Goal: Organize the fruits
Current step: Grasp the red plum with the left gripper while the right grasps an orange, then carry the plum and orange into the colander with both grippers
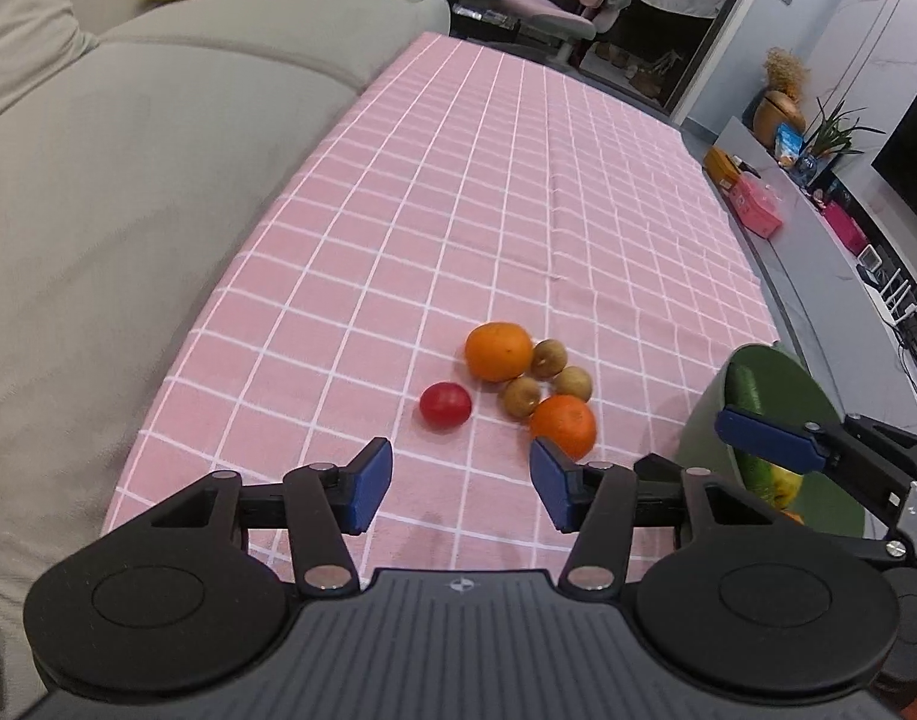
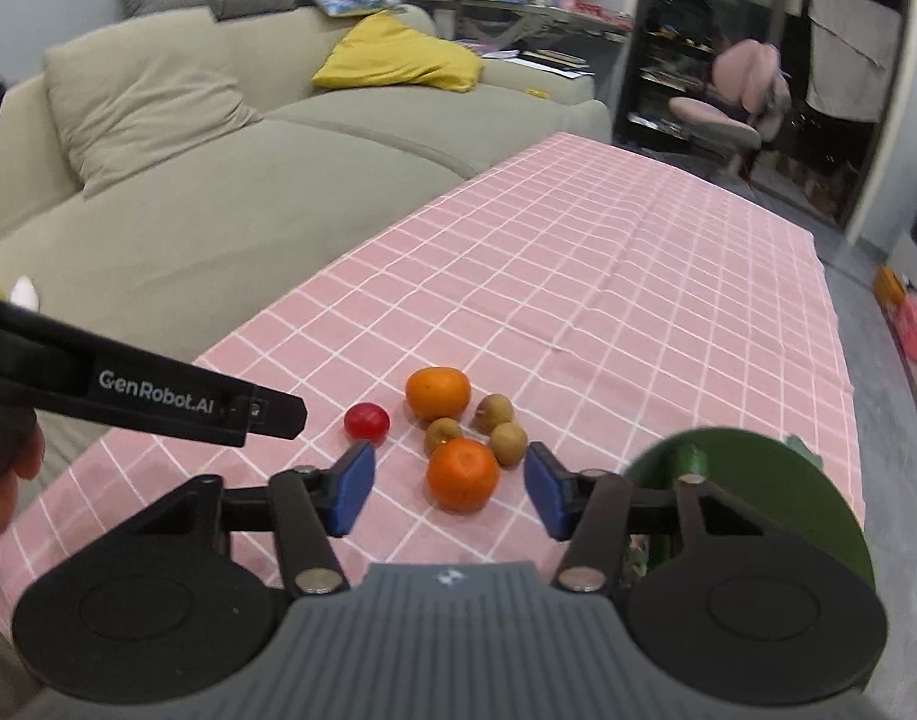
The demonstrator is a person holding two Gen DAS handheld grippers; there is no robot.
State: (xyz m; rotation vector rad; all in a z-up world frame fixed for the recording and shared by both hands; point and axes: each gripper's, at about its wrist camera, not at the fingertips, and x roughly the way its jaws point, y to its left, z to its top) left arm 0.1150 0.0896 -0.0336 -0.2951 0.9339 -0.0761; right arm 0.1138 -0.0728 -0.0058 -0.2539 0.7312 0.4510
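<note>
Six fruits sit loose in a cluster on my bench [image 2: 608, 276], which wears a pink checked cloth, with a sofa [image 2: 218, 198] along its left side. Leftmost is a tomato [image 2: 367, 421], a little apart from the rest. Next comes the far orange [image 2: 437, 392], then three small brown fruits [image 2: 441, 433] bunched together, touching or nearly so, and the near orange [image 2: 463, 474] just in front of them. My left tongs [image 1: 461, 477] hang over the cloth short of the tomato, pads apart and nothing between them. My right tongs [image 2: 449, 489] hover with pads apart on either side of the near orange as my camera sees it, not touching it. Farthest right, at the bench edge, stands a green bowl [image 2: 788, 480]; from the left camera I see a cucumber [image 1: 746, 393] and something yellow inside it.
</note>
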